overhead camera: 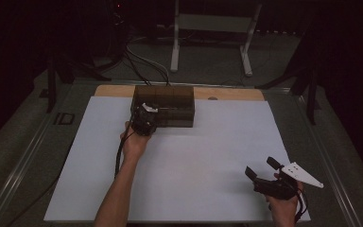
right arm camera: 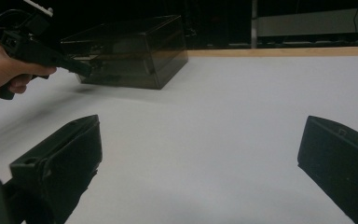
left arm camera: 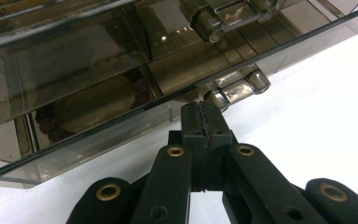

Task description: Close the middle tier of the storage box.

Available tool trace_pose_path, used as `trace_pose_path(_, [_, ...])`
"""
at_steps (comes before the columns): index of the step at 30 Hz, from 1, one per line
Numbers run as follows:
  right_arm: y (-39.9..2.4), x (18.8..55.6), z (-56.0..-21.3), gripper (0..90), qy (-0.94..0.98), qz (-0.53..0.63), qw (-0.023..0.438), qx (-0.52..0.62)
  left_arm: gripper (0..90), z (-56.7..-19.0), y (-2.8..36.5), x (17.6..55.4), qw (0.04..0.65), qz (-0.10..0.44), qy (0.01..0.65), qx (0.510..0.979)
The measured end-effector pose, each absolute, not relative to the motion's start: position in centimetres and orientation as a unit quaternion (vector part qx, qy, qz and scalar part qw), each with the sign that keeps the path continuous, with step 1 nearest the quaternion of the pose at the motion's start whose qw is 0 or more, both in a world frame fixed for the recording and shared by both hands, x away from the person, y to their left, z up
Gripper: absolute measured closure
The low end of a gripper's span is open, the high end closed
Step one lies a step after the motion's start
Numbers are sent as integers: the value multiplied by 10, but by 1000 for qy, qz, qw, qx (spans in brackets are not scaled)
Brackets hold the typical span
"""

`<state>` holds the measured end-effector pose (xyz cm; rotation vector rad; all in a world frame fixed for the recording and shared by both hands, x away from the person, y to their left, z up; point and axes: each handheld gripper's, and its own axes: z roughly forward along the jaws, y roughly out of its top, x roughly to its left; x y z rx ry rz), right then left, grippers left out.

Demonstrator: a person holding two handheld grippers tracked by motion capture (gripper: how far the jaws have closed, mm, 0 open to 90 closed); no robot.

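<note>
Left claw: pressing together at the box latch, far bench edge.
Right claw: resting apart.
Advice: keeping tips centred on the latch.

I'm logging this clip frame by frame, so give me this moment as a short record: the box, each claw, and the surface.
box: dark see-through drawer box at the far edge of the white sheet
left claw: jaws shut, tips at the clear handle on the lower drawer front; whether they pinch it cannot be told
right claw: jaws wide apart, nothing between them, near the sheet's front right corner
box contents: something dark inside, too dim to identify
</note>
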<state>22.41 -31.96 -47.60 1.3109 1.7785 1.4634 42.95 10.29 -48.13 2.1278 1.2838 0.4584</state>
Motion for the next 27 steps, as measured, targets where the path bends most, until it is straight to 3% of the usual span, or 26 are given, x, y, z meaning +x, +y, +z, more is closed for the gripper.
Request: trace_pose_path(27, [-321, 224, -476, 0, 650, 536, 245, 480, 900, -480, 98, 441, 314, 181, 509, 780])
